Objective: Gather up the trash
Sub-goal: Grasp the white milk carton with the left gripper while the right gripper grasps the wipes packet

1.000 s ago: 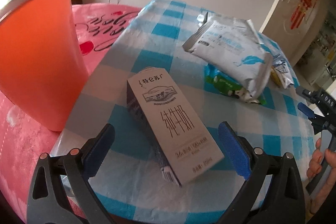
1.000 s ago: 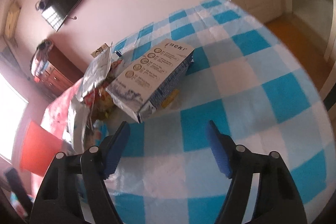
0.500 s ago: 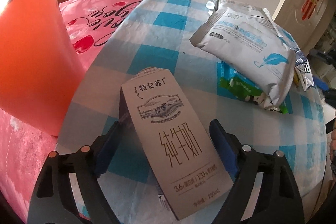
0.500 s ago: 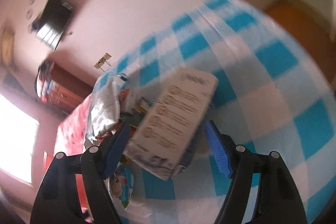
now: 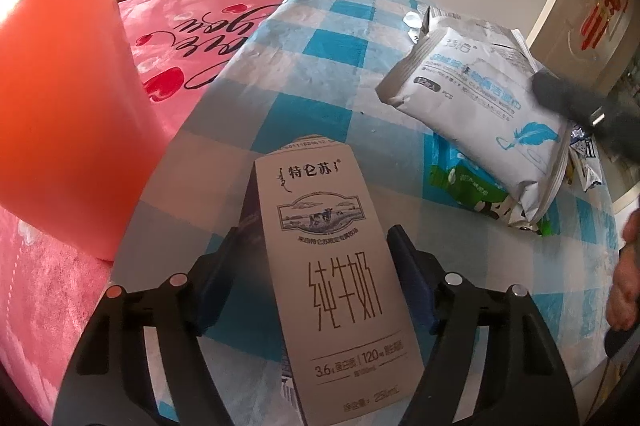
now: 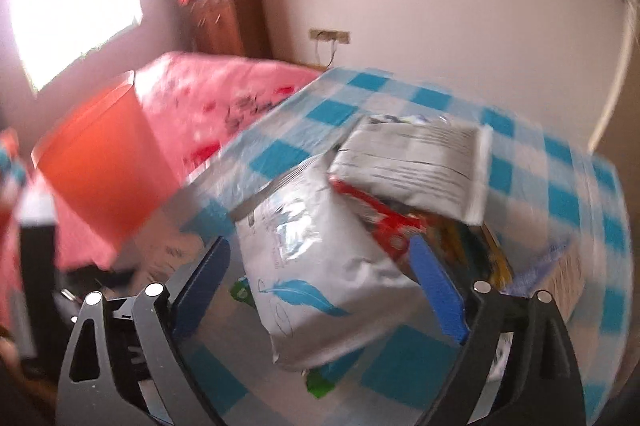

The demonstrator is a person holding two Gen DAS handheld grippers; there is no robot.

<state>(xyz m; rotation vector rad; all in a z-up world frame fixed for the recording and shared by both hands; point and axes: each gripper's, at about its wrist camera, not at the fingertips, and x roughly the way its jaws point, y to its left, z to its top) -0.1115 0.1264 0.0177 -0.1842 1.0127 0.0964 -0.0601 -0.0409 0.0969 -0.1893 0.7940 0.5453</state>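
A grey milk carton (image 5: 328, 266) lies on the blue-checked tablecloth (image 5: 320, 38), its top pointing away. My left gripper (image 5: 314, 232) straddles it and its jaws are closing, blue pads close beside the carton's two long sides. In the blurred right wrist view my right gripper (image 6: 318, 242) hovers with opening jaws over a white wipes pack (image 6: 312, 266) printed with a blue feather, not touching it. That wipes pack (image 5: 480, 106) rests on a heap of wrappers at the right. An orange bin (image 5: 60, 106) stands at the left on the pink bed.
A second grey pack (image 6: 416, 162), a red wrapper (image 6: 384, 222) and a green wrapper (image 5: 468, 190) are heaped with the wipes. A pale box (image 6: 568, 274) lies at the right. The pink bedspread (image 5: 200, 26) borders the table's left edge. A hand (image 5: 628, 266) shows at the right.
My left gripper's jaws narrowed around the carton, which now fills more of the view. The right gripper rolled and swung from the pale box to above the wipes pack, its jaws widening.
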